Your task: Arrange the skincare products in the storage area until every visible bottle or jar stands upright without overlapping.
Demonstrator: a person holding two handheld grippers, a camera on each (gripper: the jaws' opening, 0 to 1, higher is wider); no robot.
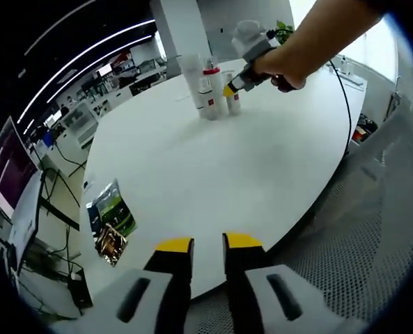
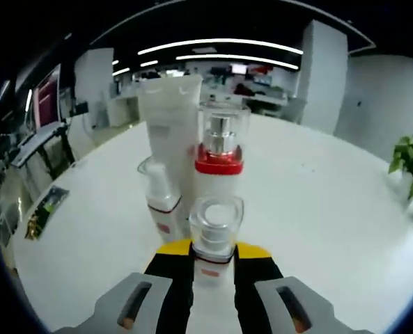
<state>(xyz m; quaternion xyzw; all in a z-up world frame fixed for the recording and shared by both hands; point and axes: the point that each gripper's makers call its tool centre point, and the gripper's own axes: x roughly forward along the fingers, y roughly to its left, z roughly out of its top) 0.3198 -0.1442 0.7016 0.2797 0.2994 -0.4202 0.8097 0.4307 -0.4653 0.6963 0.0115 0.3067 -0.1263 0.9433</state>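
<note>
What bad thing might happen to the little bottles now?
The right gripper seems shut on the small clear-capped bottle, which stands very close to the red-collared bottle, the tall white tube and the short pump bottle. A sideways nudge might knock those over. Letting go while it is tilted could tip it too.

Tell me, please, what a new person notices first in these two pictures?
First, the tight group of upright skincare bottles on the round white table: a tall white tube, a red-collared pump bottle and a small clear-capped bottle standing between the right gripper jaws. In the left gripper view, the left gripper hangs near the table's edge.
</note>
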